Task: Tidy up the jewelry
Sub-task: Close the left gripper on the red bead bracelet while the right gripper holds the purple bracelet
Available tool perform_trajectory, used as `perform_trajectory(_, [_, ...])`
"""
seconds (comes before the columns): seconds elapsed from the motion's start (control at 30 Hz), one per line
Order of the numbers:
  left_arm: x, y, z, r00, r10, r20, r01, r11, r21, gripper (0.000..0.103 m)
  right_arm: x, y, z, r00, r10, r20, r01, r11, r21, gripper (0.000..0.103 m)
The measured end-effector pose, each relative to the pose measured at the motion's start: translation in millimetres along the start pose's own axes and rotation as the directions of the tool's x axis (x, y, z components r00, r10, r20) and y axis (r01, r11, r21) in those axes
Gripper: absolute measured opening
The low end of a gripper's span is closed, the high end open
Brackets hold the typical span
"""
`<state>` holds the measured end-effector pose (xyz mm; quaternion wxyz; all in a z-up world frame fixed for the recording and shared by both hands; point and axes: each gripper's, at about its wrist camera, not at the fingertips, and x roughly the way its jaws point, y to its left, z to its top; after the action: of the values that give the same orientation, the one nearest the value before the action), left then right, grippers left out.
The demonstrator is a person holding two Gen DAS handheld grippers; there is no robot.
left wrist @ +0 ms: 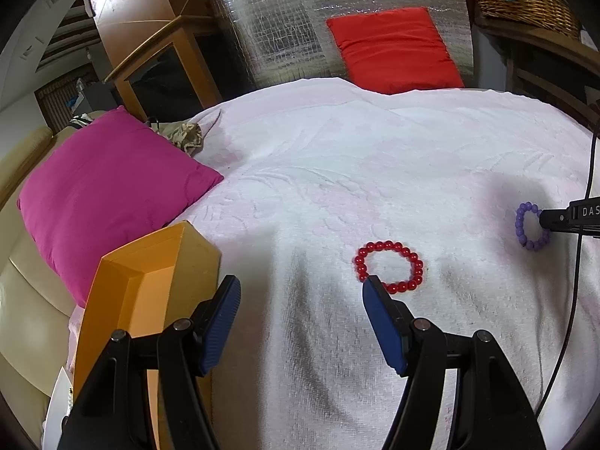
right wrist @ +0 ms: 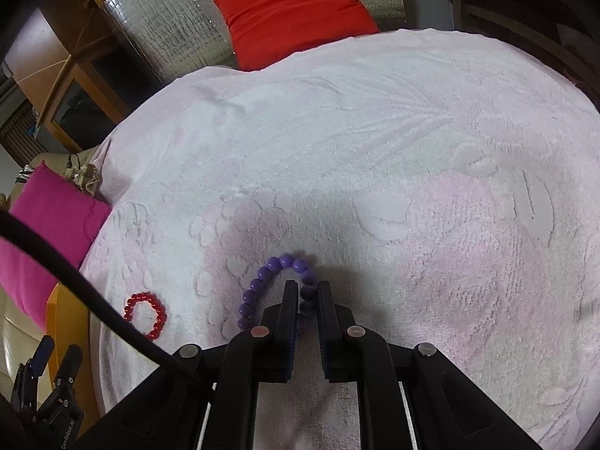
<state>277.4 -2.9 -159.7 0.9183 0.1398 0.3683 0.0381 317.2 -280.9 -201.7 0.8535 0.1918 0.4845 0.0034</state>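
Left hand-held gripper jaws wide; right hand-held gripper nearly closed.

**Layout around the towel**

On the towel lie two bracelets: one bead bracelet near its front, a second bracelet to the right. An open box stands at the towel's left edge, a cushion behind it. Another cushion lies beyond the towel's far edge.

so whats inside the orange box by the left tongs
The orange box shows only bare orange walls at its open top. The left tongs block its lower part, so its bottom stays hidden.
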Motion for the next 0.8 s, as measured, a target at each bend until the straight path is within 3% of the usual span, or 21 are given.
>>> perform_trajectory(0.13, [11,0,0,0.996,-0.07,-0.047,0.068,0.997,-0.032,0.068,-2,-4,-1,1.0,0.024,-0.01,-0.024,1.0,0.008,0.016])
perform_trajectory(0.27, [34,6,-1,0.978,-0.174,-0.116,0.162,0.981,-0.105,0.068,-4,-9,0,0.999,0.043,-0.02,-0.043,0.999,0.023,0.018])
perform_trajectory(0.4, [49,10,2,0.973,-0.197,-0.12,0.178,0.973,-0.149,0.068,-7,-13,0,0.998,0.058,-0.021,-0.057,0.998,0.035,0.018])
perform_trajectory(0.5, [59,10,4,0.959,-0.256,-0.124,0.229,0.953,-0.198,0.068,-10,-15,-1,0.998,0.062,-0.02,-0.061,0.997,0.043,0.018])
perform_trajectory(0.7, [85,2,6,0.956,-0.239,-0.168,0.199,0.954,-0.222,0.068,-9,-18,-2,0.997,0.072,-0.029,-0.07,0.996,0.057,0.018])
perform_trajectory(0.8, [87,-2,9,0.961,-0.231,-0.151,0.196,0.956,-0.216,0.068,-9,-19,-2,0.997,0.074,-0.03,-0.073,0.996,0.052,0.018])
